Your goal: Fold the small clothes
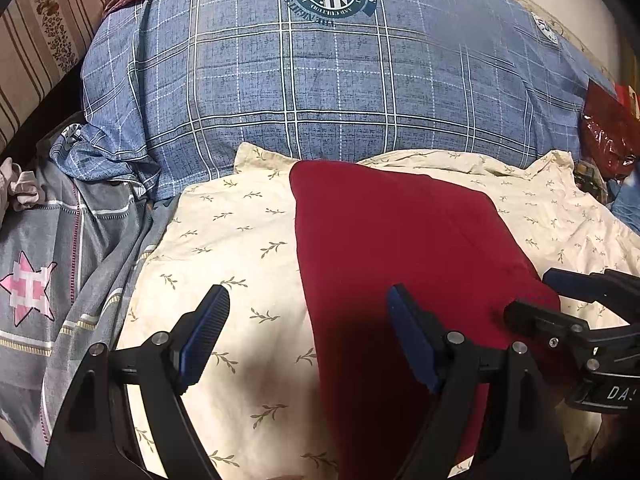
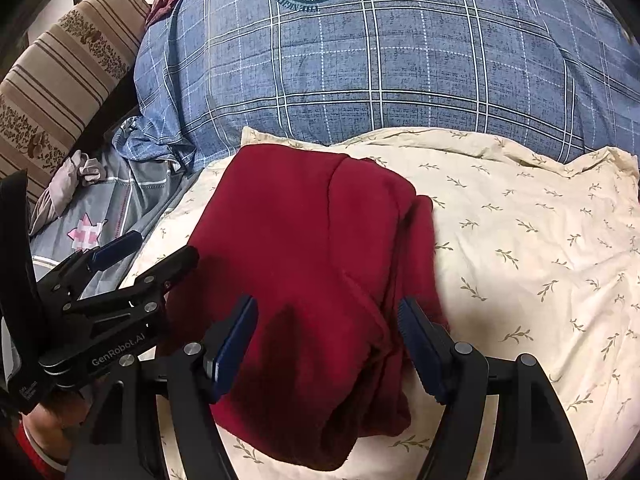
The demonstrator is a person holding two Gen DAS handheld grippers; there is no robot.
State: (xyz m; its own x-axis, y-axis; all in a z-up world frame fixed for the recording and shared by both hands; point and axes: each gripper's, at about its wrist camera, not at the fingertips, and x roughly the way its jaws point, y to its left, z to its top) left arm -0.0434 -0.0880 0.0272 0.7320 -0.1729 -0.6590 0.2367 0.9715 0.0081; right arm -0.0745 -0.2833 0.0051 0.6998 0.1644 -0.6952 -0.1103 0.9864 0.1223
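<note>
Left black two-finger gripper [image 1: 308, 312] with blue pads hovers, jaws wide, over the left edge of the folded dark red knit garment [image 1: 400, 240]. Right black two-finger gripper [image 2: 328, 320], jaws wide and empty, straddles the garment's near end. The garment lies on a cream leaf-print pillow [image 2: 520, 240], before a blue plaid duvet [image 1: 320, 80].

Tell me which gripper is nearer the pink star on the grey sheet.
Left. The left gripper is open over the cream cloth, next to the pink star. The right gripper, also open, straddles the folded red garment, farther from it.
</note>
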